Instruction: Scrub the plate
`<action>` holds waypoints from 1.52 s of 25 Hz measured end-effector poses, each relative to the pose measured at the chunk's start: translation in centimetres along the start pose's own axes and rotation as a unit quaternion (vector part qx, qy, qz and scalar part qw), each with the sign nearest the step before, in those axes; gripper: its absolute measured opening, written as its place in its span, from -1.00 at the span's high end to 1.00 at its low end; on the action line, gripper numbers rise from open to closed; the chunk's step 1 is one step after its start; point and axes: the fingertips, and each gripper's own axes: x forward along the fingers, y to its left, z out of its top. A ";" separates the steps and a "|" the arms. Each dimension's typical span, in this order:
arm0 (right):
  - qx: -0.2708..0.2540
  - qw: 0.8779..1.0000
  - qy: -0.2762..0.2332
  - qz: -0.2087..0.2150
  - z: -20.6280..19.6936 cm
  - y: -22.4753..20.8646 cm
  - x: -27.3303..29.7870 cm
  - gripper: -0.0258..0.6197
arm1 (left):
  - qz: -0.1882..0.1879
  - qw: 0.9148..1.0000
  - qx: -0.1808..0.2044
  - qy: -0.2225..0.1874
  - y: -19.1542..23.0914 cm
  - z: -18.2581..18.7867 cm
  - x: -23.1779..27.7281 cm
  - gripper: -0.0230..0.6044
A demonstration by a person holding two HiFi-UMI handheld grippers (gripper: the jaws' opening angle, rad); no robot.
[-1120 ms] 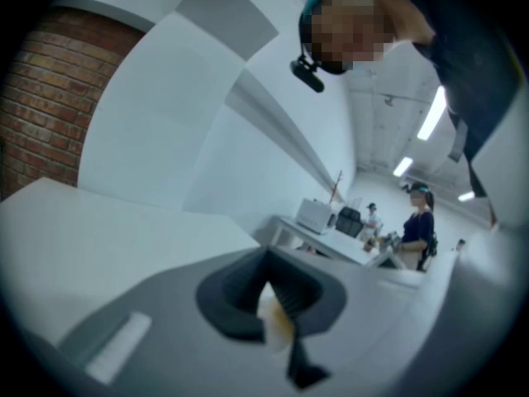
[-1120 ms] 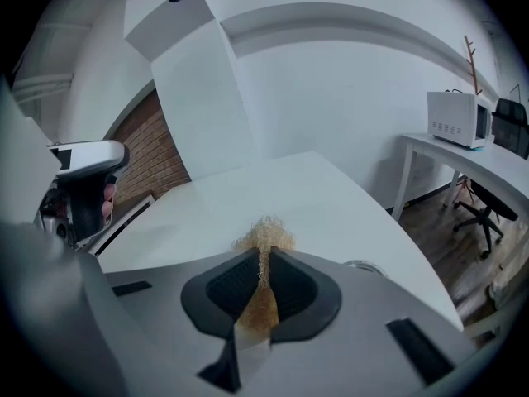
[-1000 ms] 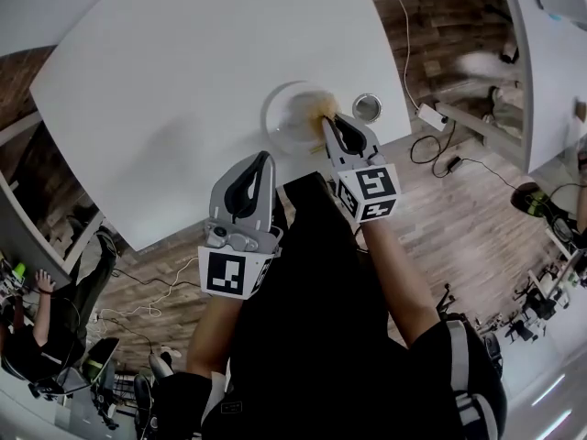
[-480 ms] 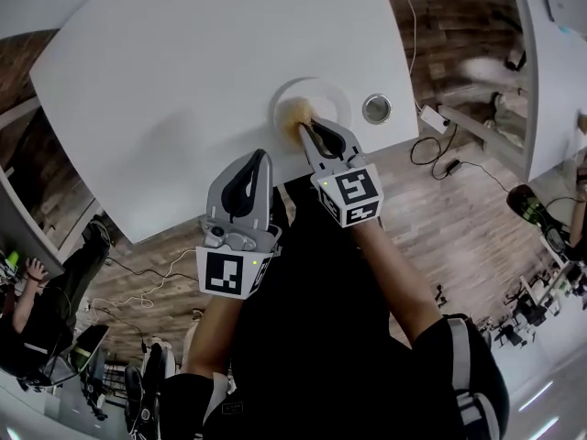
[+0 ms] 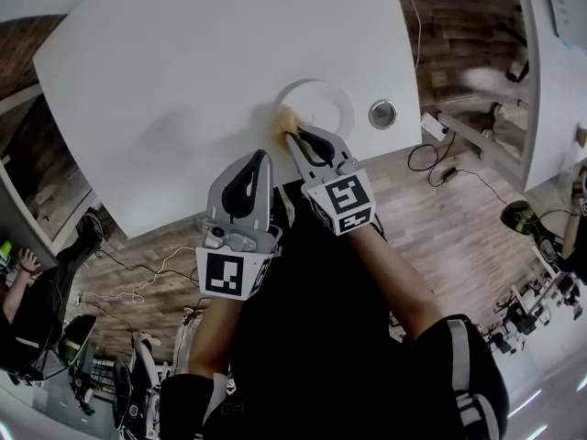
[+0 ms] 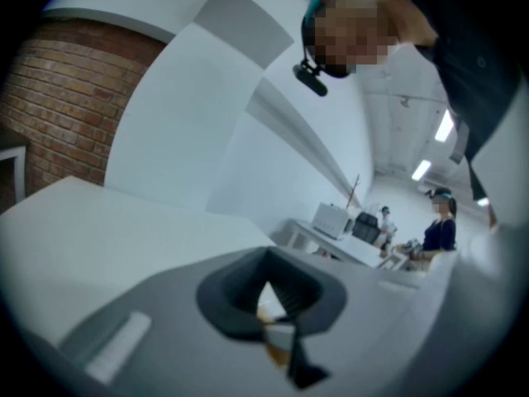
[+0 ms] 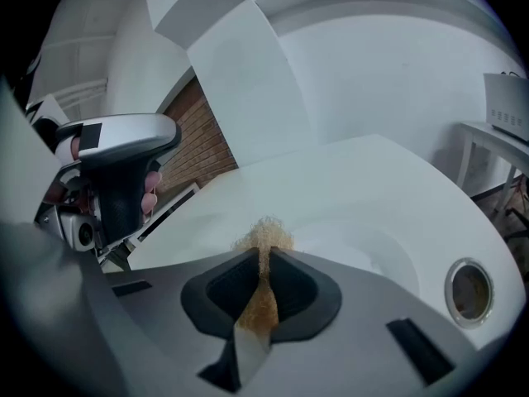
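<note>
White table [image 5: 183, 81] fills the head view, with wood floor past its near edge. The plate [image 5: 332, 97] lies close to that edge, a small tin [image 5: 382, 114] just beside it. Your right gripper [image 5: 298, 137] reaches the plate's left rim with a tan scrubber [image 5: 287, 117]. Your left gripper [image 5: 264, 157] hangs off the table, apart from the plate.

Left gripper view: the left gripper [image 6: 266, 263] has its jaws together, with nothing gripped.

Right gripper view: the right gripper [image 7: 263, 256] is clamped on the scrubber [image 7: 263, 236], whose tuft pokes past the tips at the rim of the plate [image 7: 372, 242]. The tin [image 7: 467, 289] stands to the right.

Nothing steadies the plate, so it will probably slide. Press lightly, work inward from the rim in small circles, and keep your strokes short of the tin and the table edge.
</note>
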 end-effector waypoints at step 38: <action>0.045 0.991 -0.013 -0.123 -1.3 -9.5 -7.3 0.81 | -0.040 0.999 0.005 0.017 -2.8 -0.7 2.1 0.92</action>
